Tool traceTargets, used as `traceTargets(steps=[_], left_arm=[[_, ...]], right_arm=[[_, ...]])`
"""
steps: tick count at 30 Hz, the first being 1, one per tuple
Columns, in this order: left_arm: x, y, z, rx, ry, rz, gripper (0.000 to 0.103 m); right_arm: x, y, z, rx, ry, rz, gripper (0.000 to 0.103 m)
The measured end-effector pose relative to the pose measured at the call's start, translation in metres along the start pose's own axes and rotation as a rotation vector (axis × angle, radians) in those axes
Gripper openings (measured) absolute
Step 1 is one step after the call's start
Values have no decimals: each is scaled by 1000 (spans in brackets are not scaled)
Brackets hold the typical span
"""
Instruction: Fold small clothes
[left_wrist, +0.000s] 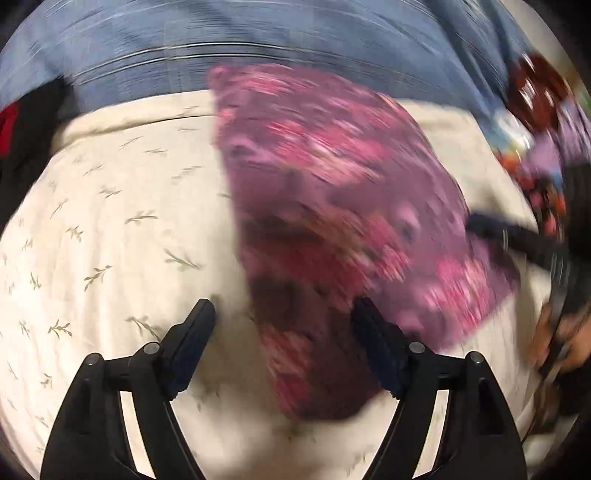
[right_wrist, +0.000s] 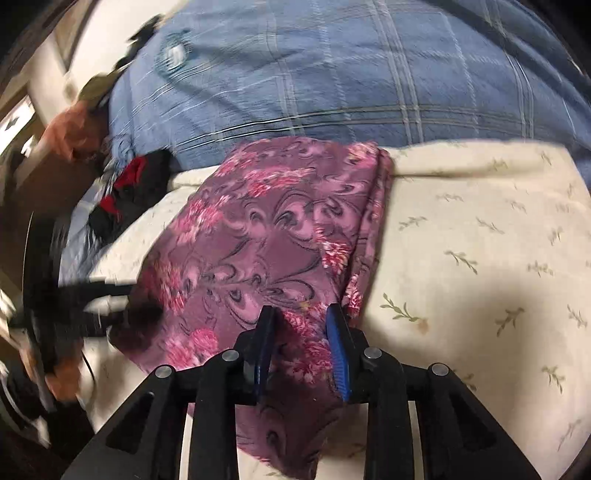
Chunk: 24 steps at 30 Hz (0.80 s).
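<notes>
The right gripper (right_wrist: 301, 354) pinches the purple floral cloth (right_wrist: 266, 251); the left gripper (left_wrist: 284, 347) hangs wide open, empty. One-sided hold may skew the fold.

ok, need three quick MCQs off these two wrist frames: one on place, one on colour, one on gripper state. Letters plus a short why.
1. Where does the purple floral garment lie?
A. on the cream leaf-print sheet
B. on a wooden floor
C. in a basket

2. What colour is the plaid blanket behind it?
A. green
B. blue
C. orange

3. How do the left gripper jaws stand?
A. shut on the garment
B. shut on nothing
C. spread apart

Key: 1 A, the sheet shows all around the cloth. 2 B, blue with pale lines in both views. 3 C, a wide gap between them, while the right gripper pinches the garment's near edge.
</notes>
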<state>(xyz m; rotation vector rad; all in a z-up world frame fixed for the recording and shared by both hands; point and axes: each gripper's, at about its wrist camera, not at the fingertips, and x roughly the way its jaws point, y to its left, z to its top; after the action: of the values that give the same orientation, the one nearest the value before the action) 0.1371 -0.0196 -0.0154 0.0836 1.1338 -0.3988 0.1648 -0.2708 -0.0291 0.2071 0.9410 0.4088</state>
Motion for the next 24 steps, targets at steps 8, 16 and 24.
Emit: traceTargets(steps=[8,16,24], left_arm=[[-8,70,42,-295,-4,-201,78],[37,83,84,-440,77,-348,86],[36,63,80,-447,40,-384,69]], right_arm=[[-18,-56,28,378,-129,93,49],[37,-68,38,459,-93,161,50],[62,-43,54,276,-5,192,41]])
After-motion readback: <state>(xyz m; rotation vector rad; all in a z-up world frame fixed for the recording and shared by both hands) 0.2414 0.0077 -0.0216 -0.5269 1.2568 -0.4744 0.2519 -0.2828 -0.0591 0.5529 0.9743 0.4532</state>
